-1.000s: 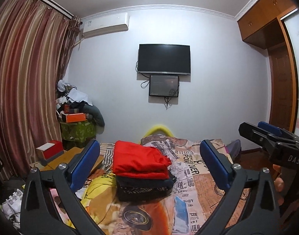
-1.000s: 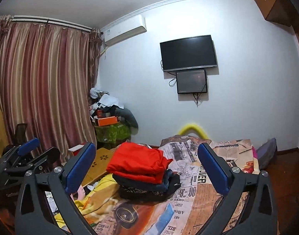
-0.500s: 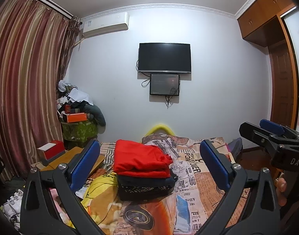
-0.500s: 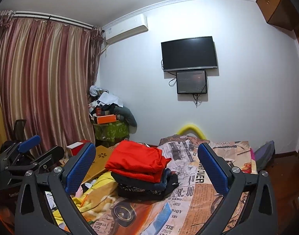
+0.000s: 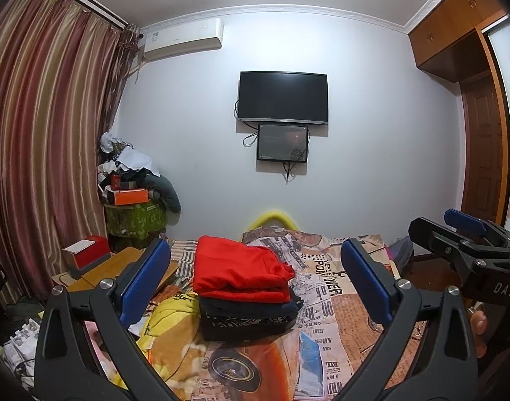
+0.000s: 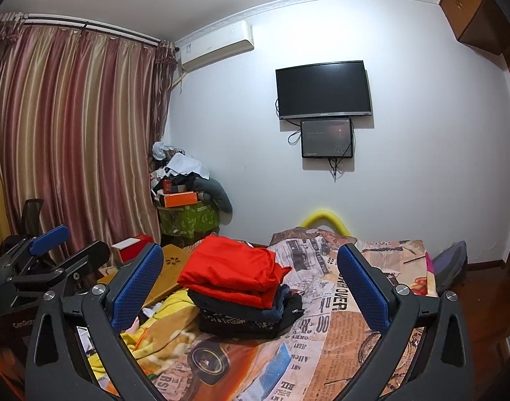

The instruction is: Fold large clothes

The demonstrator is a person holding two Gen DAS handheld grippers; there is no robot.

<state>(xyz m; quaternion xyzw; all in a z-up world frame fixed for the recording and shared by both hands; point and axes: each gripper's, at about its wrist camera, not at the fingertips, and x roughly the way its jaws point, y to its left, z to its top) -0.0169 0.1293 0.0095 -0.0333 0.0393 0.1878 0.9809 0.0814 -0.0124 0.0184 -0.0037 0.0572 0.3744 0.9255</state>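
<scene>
A stack of folded clothes sits on the bed, with a red garment (image 5: 238,272) on top of dark ones (image 5: 248,317); it also shows in the right wrist view (image 6: 231,270). A yellow garment (image 5: 169,310) lies crumpled left of the stack. My left gripper (image 5: 255,280) is open and empty, held above the bed short of the stack. My right gripper (image 6: 251,284) is open and empty, also short of the stack. The right gripper shows at the right edge of the left wrist view (image 5: 462,237), the left gripper at the left edge of the right wrist view (image 6: 47,250).
The bed has a newspaper-print cover (image 5: 325,304). A wooden lap desk (image 6: 171,267) and a red box (image 5: 88,255) lie at the bed's left. A cluttered green box (image 5: 134,217) stands by the curtain (image 5: 37,133). A television (image 5: 283,97) hangs on the far wall. A wardrobe (image 5: 482,140) is at right.
Both views have tilted up slightly, so the stack and bed sit a little lower in frame. Both grippers stay open and empty.
</scene>
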